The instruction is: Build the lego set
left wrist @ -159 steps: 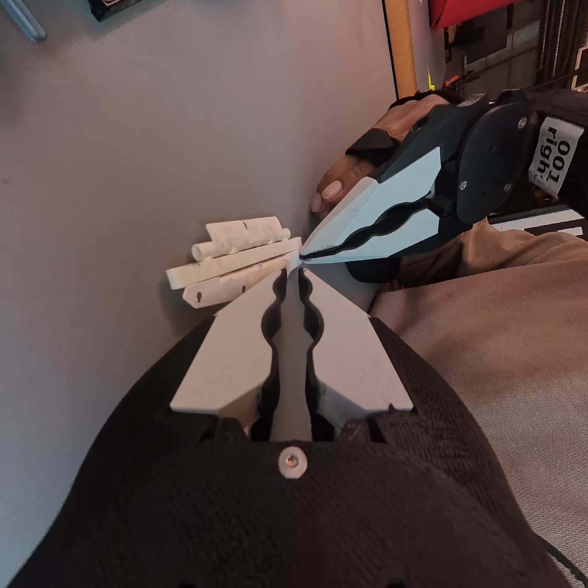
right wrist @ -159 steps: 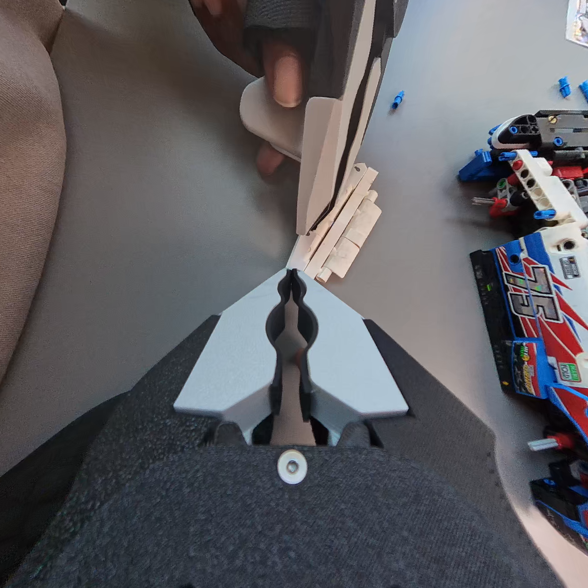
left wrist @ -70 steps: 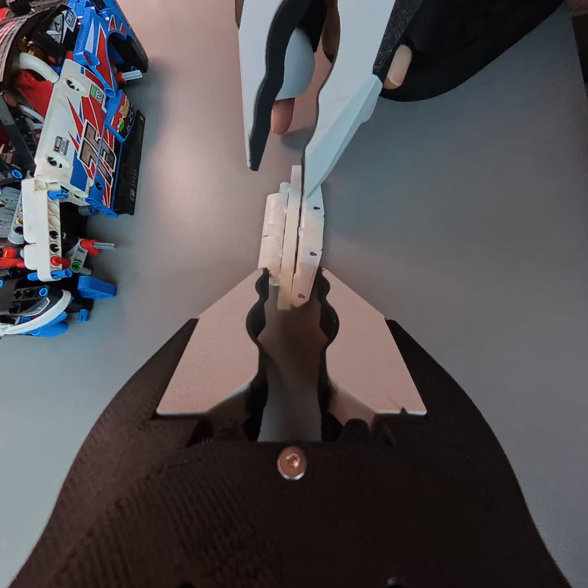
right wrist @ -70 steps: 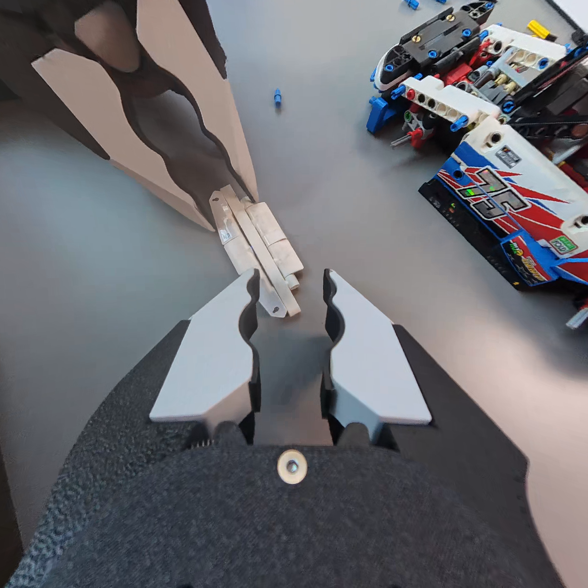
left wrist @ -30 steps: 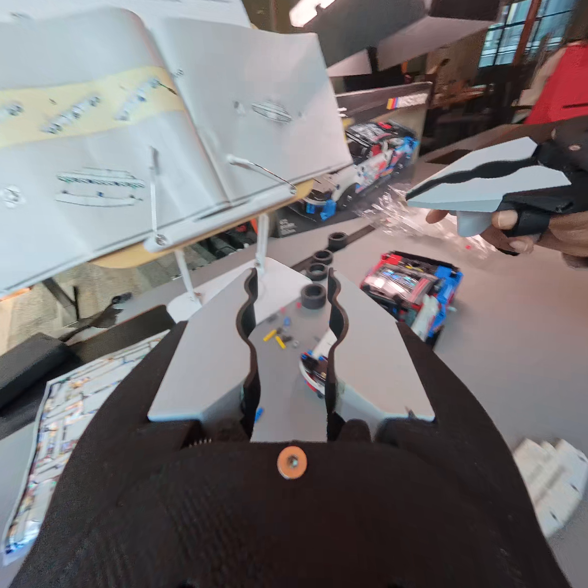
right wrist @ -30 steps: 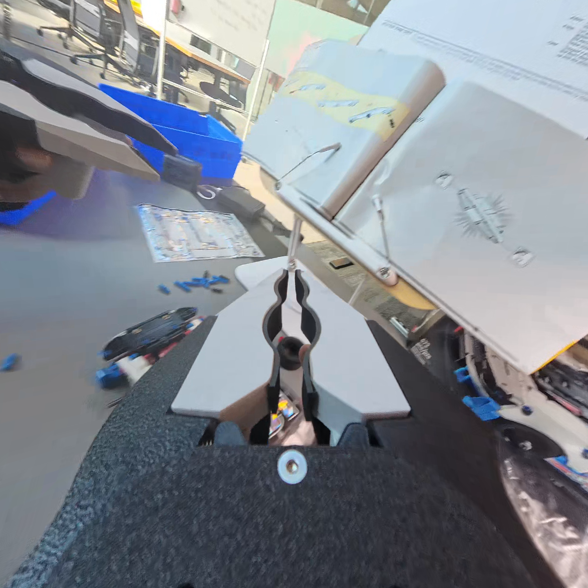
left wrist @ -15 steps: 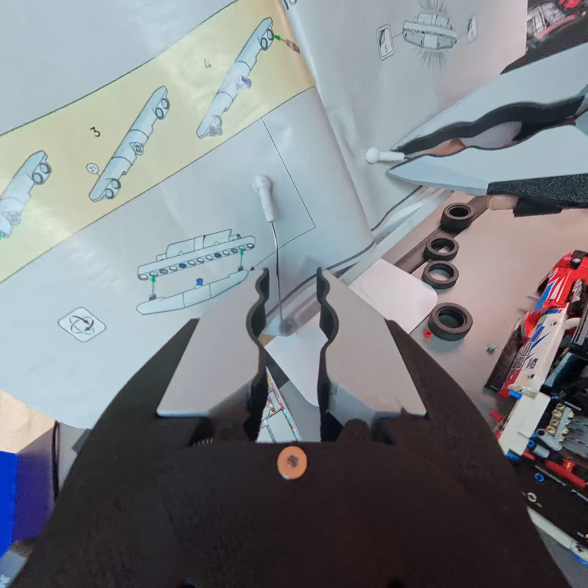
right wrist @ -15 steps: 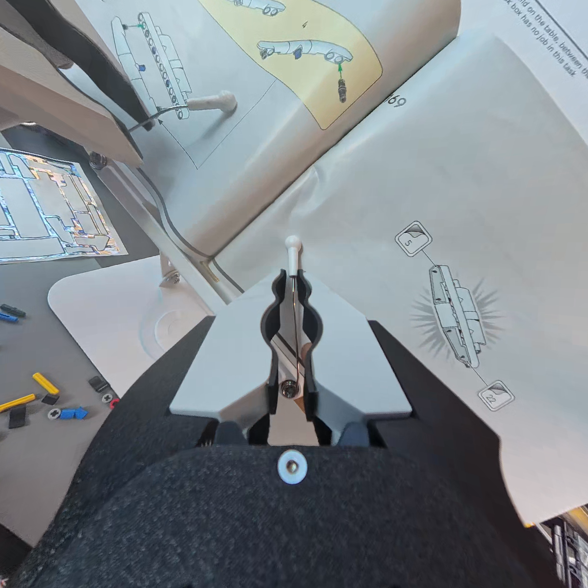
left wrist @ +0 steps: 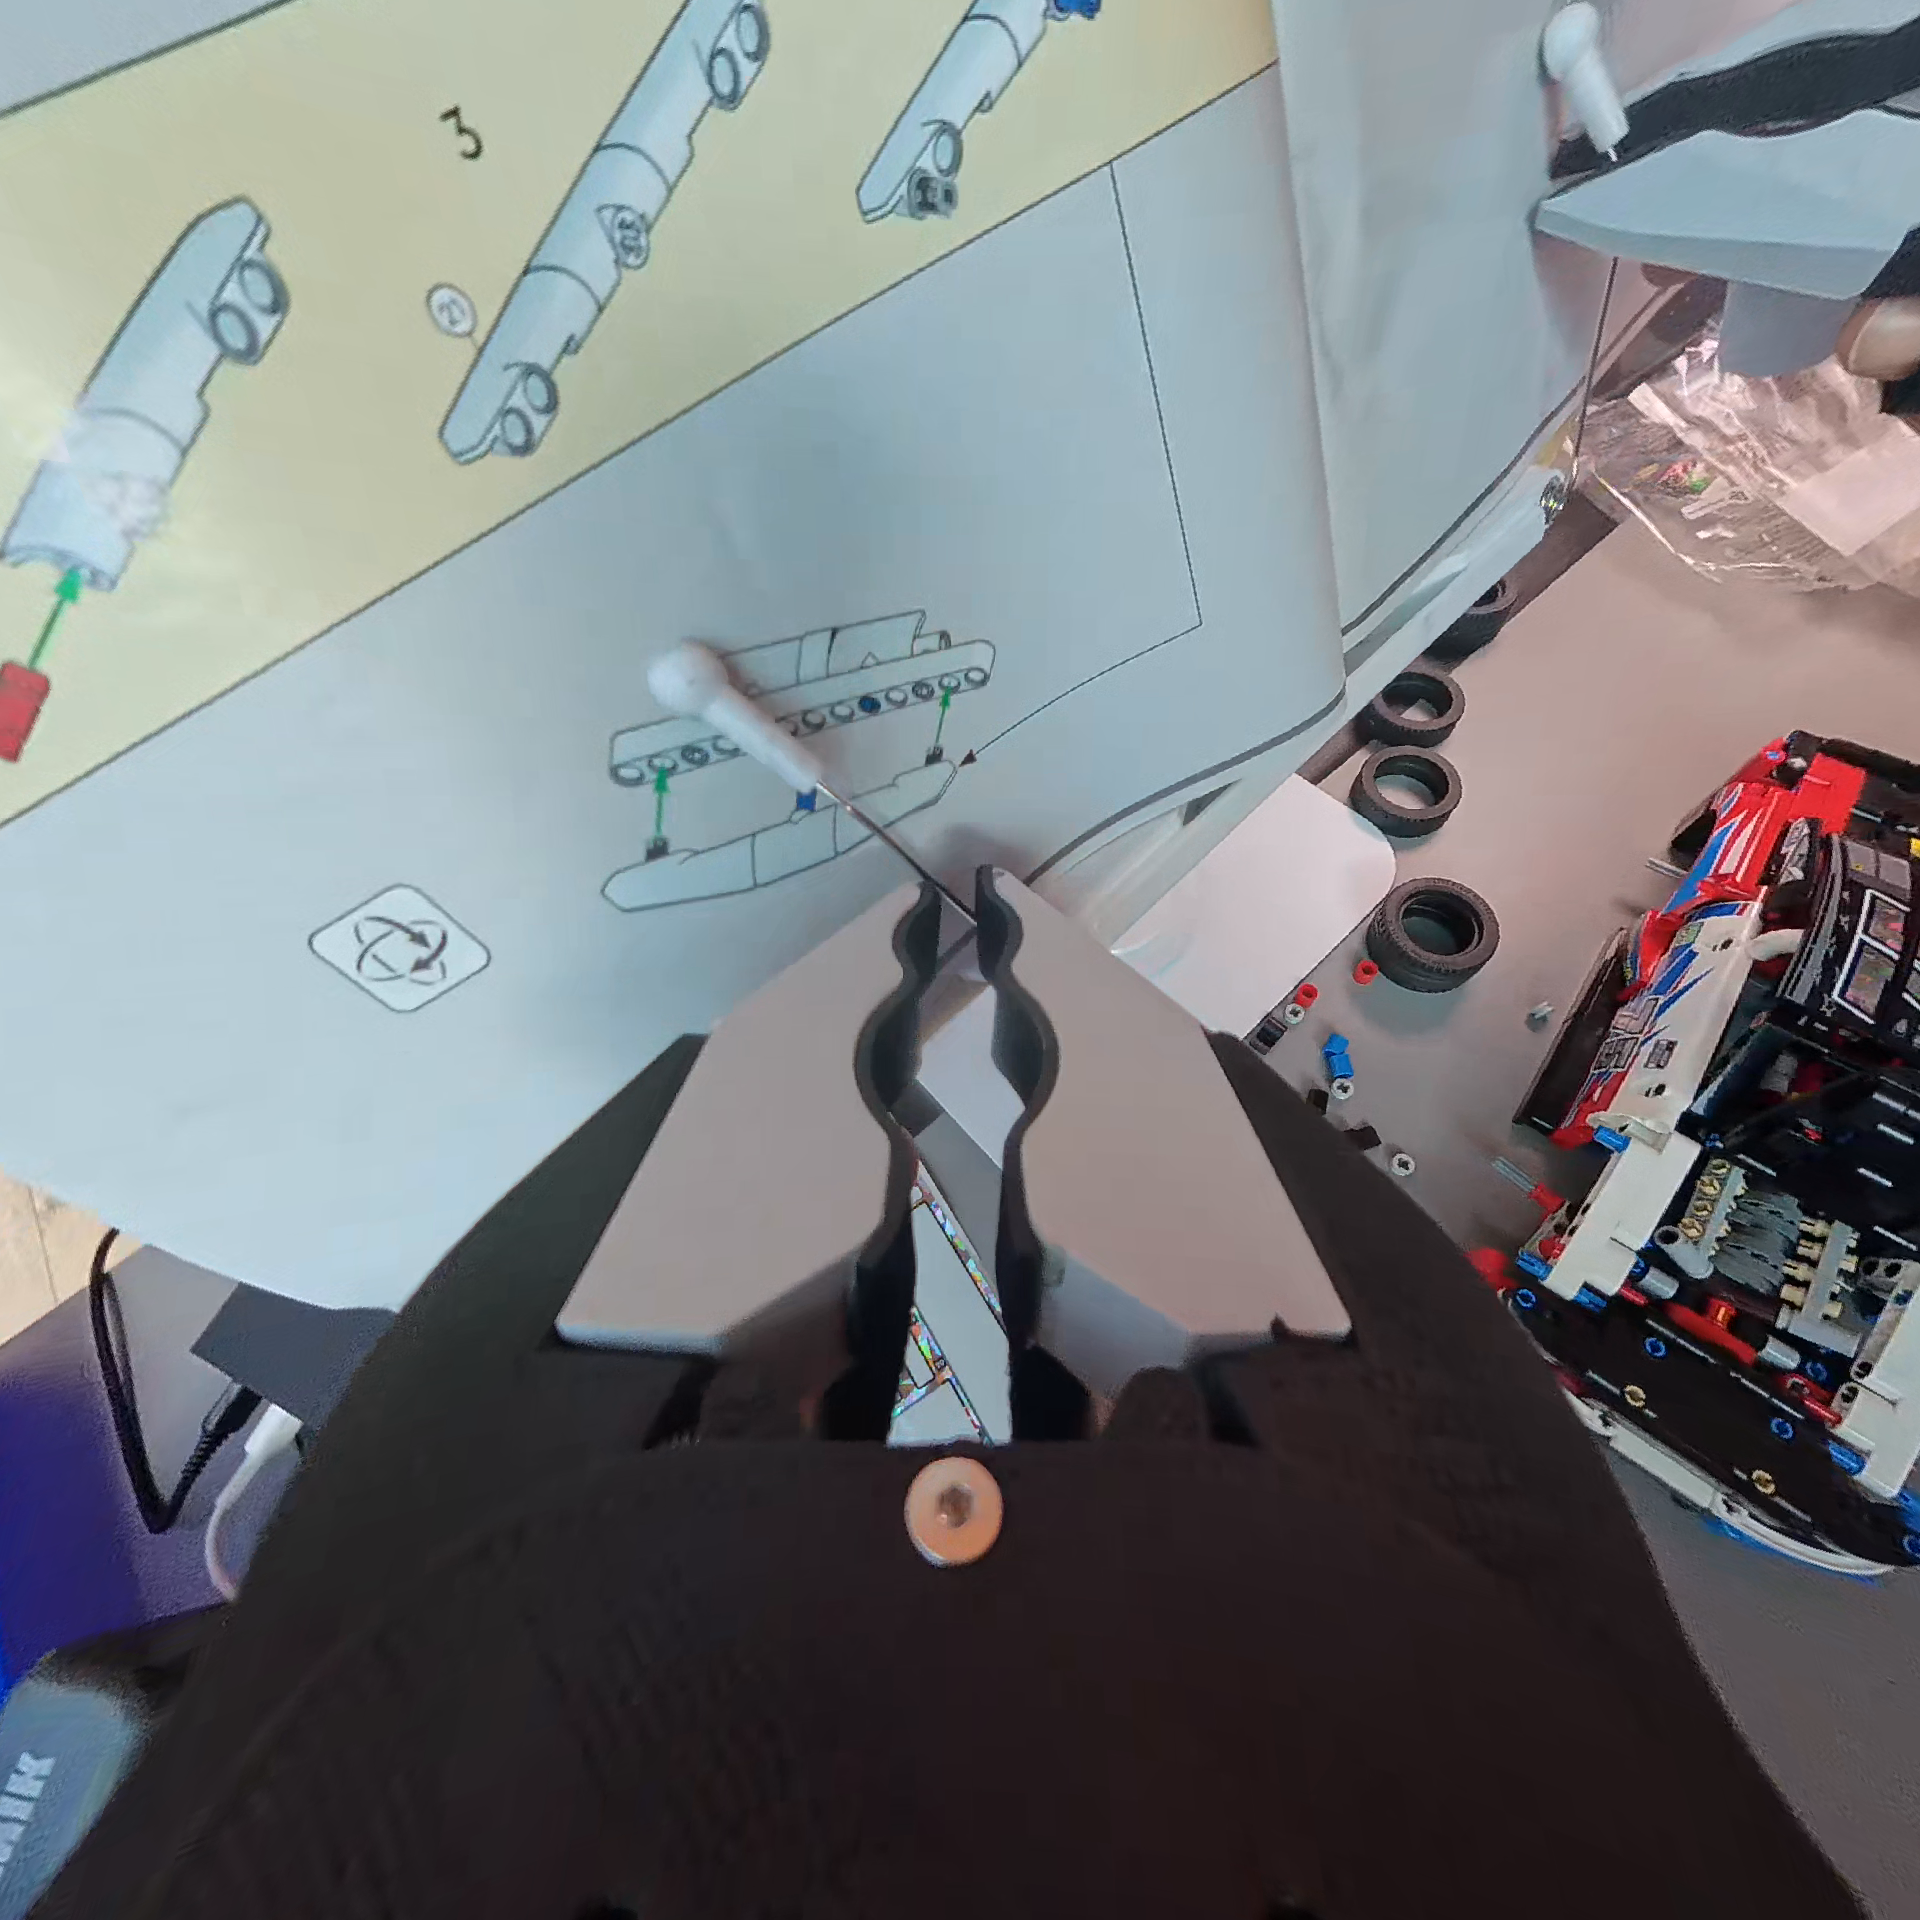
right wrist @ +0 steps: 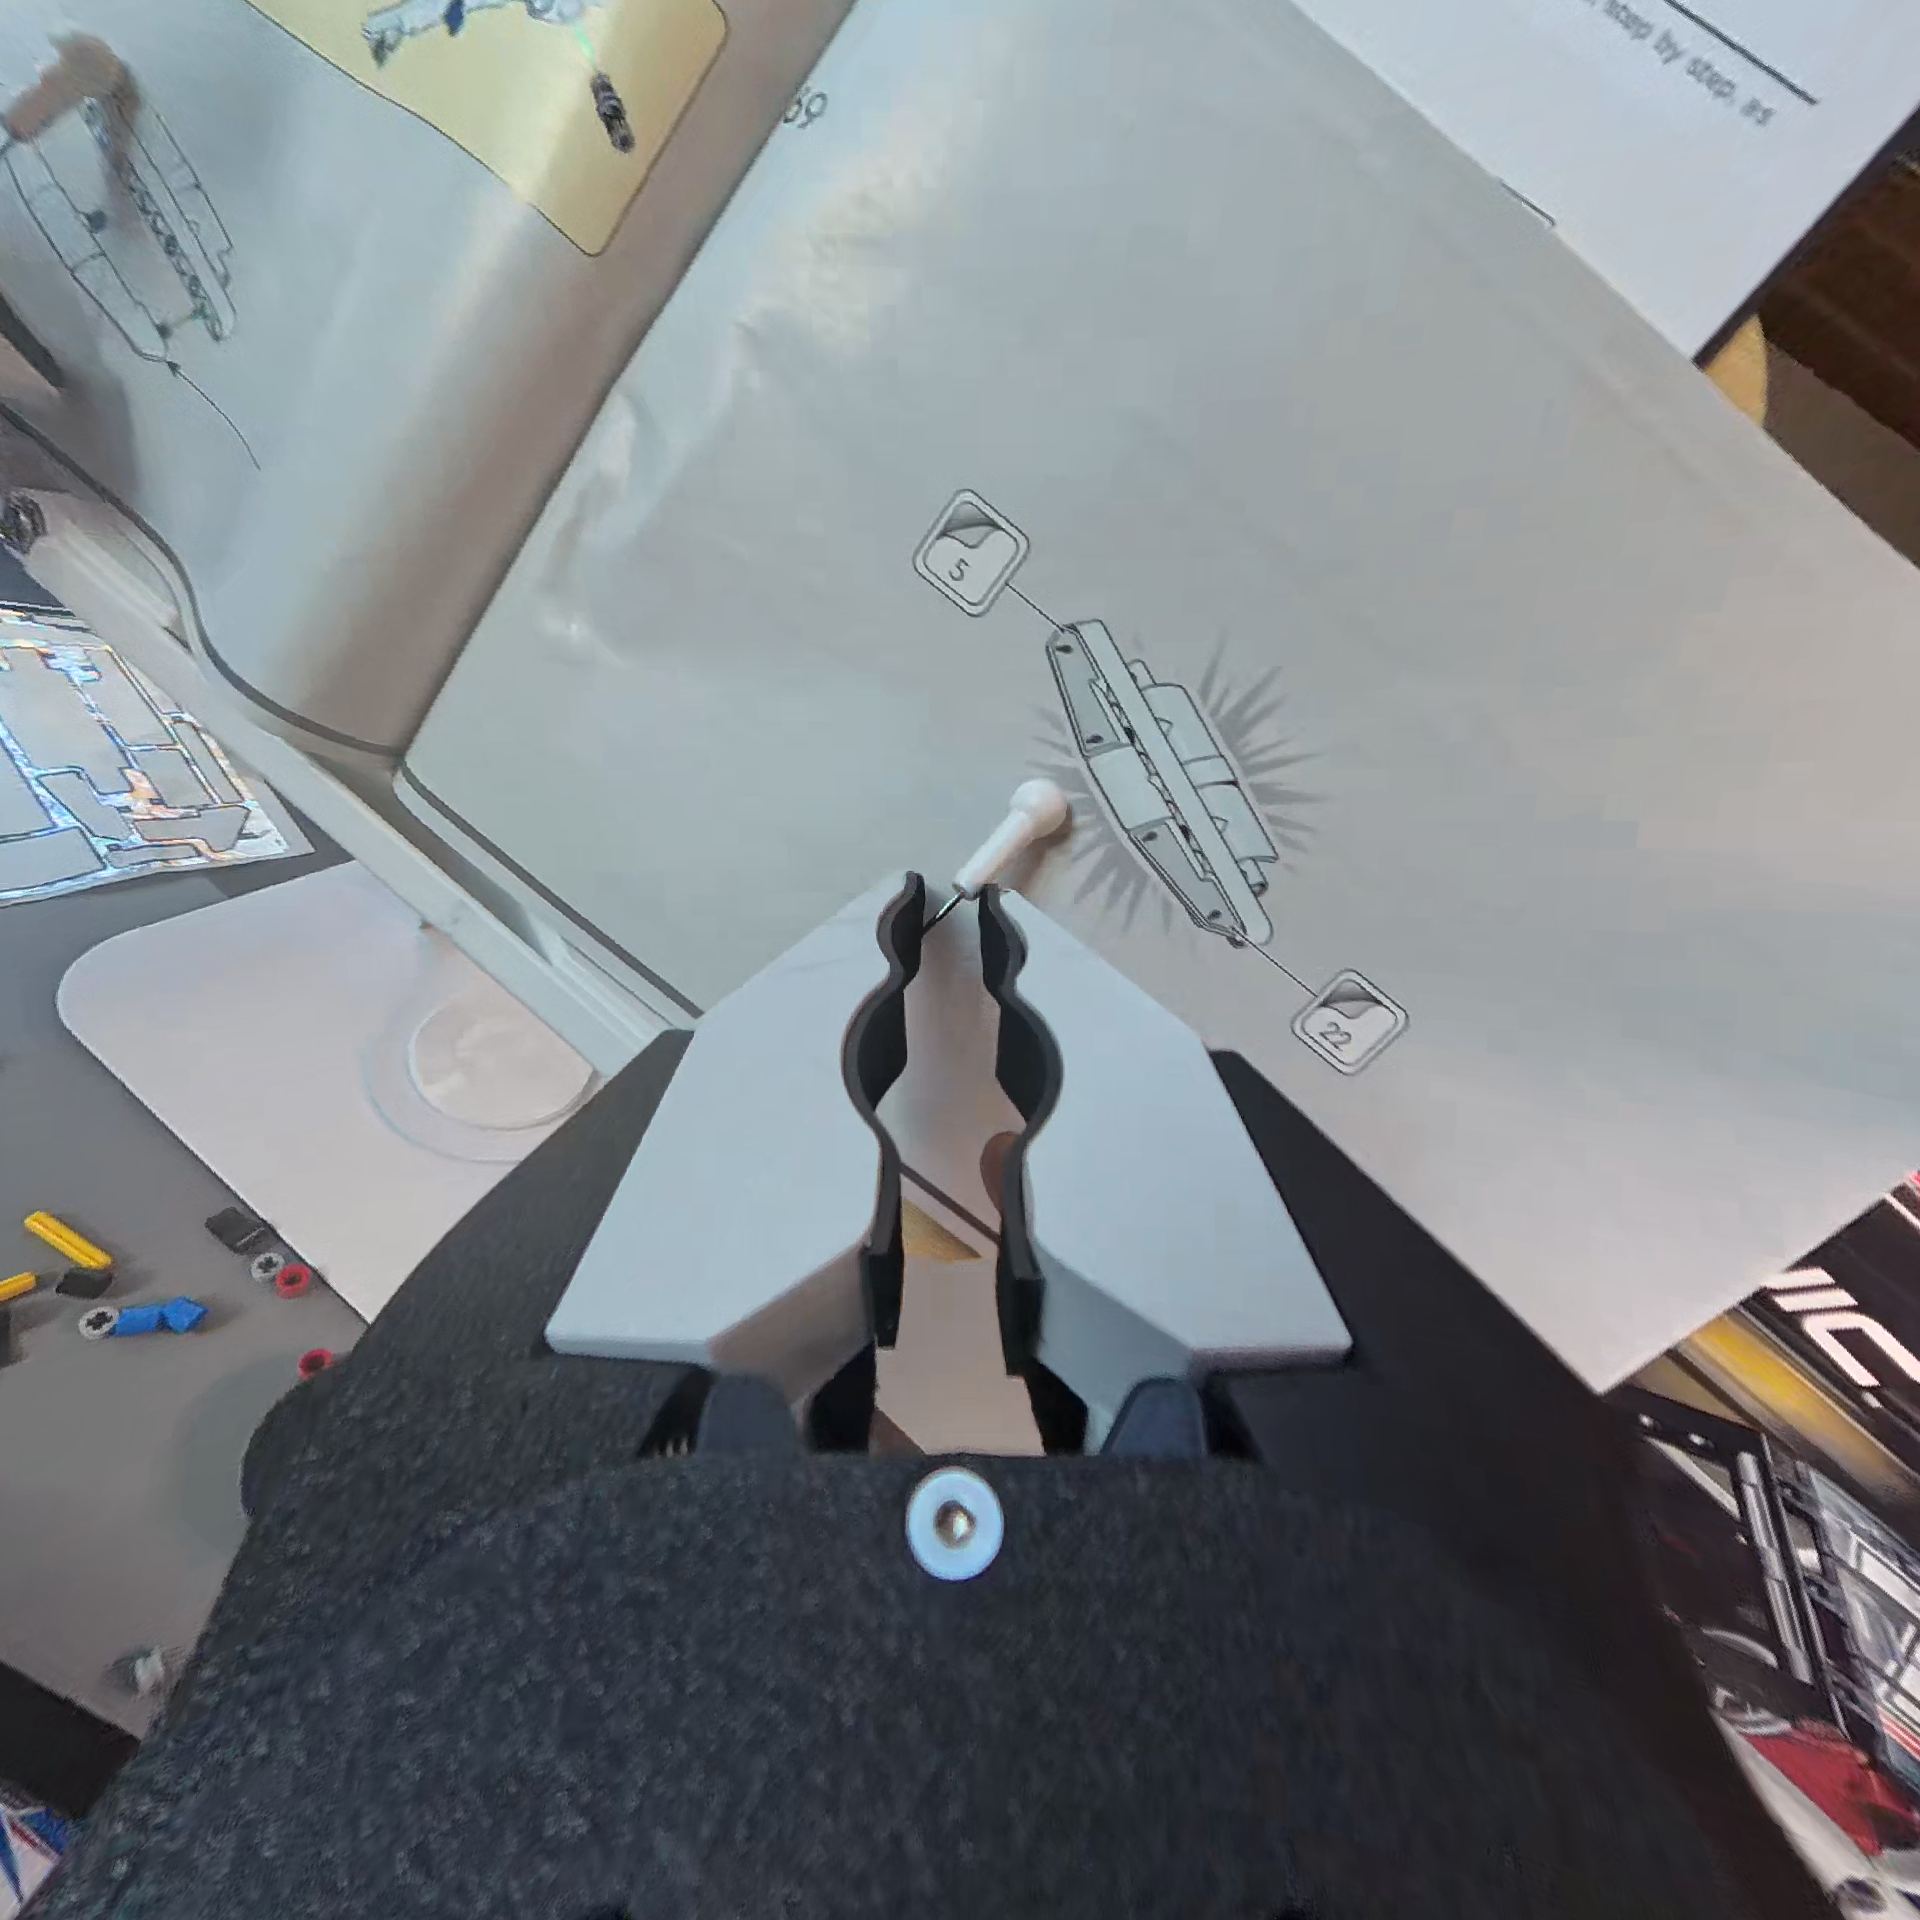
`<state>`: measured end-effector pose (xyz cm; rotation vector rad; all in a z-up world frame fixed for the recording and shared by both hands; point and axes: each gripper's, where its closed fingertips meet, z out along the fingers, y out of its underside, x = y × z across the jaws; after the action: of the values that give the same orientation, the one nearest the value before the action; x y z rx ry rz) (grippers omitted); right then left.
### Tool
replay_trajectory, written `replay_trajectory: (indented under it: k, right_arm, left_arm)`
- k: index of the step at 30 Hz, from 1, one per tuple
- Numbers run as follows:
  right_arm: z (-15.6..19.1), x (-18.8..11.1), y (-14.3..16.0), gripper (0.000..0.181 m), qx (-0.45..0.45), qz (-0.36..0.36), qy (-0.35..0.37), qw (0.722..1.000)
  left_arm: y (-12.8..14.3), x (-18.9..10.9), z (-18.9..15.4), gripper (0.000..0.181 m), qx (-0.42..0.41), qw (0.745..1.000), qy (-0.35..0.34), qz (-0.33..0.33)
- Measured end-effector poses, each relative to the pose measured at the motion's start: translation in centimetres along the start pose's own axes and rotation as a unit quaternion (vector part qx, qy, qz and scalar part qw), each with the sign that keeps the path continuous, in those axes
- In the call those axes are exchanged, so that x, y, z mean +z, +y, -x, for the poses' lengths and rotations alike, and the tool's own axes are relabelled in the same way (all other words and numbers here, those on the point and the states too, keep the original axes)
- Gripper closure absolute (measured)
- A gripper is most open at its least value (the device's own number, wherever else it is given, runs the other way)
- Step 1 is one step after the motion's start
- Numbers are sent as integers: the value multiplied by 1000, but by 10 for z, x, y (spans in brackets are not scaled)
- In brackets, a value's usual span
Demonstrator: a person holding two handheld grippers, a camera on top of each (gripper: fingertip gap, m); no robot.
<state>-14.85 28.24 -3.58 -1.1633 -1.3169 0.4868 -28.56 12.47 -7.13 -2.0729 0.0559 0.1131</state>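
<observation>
We are holding both tongs, left (left wrist: 951,888) and right (right wrist: 951,894), narrowly parted at the open instruction booklet's (right wrist: 1299,436) wire page clips (right wrist: 1013,831).

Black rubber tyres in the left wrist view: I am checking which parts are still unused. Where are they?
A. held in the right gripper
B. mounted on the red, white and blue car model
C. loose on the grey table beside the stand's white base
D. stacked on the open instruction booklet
C: the black rubber tyres lie loose on the grey table beside the white stand base, apart from the car model.
</observation>
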Motion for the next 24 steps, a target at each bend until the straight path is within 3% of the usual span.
replay_trajectory:
  k: [6, 9, 11, 14, 21, 23, 24]
  right_arm:
    - [-13, -11, 24, 169, 77, 1, -1, 997]
    - [-14, -16, 32, 167, 121, -1, -1, 993]
    - [-14, -19, 38, 167, 158, -7, -4, 987]
    - [-14, -21, 46, 165, 228, -18, -9, 973]
    - [-7, -27, 66, 163, 371, -36, -35, 927]
    - [-1, -31, 74, 162, 405, -21, -64, 912]
    - [3, -34, 77, 162, 414, -13, -79, 907]
  left_arm:
    - [9, -4, 4, 174, -86, 996, 22, -2]
    - [11, -4, 4, 175, -176, 984, 41, -10]
    - [15, -6, 3, 176, -279, 958, 68, -27]
    - [26, -7, 1, 174, -368, 920, 119, -63]
    - [38, -2, -1, 181, -533, 797, 143, -245]
    - [50, 3, -7, 181, -551, 782, 126, -261]
    - [56, 6, -15, 181, -545, 790, 112, -257]
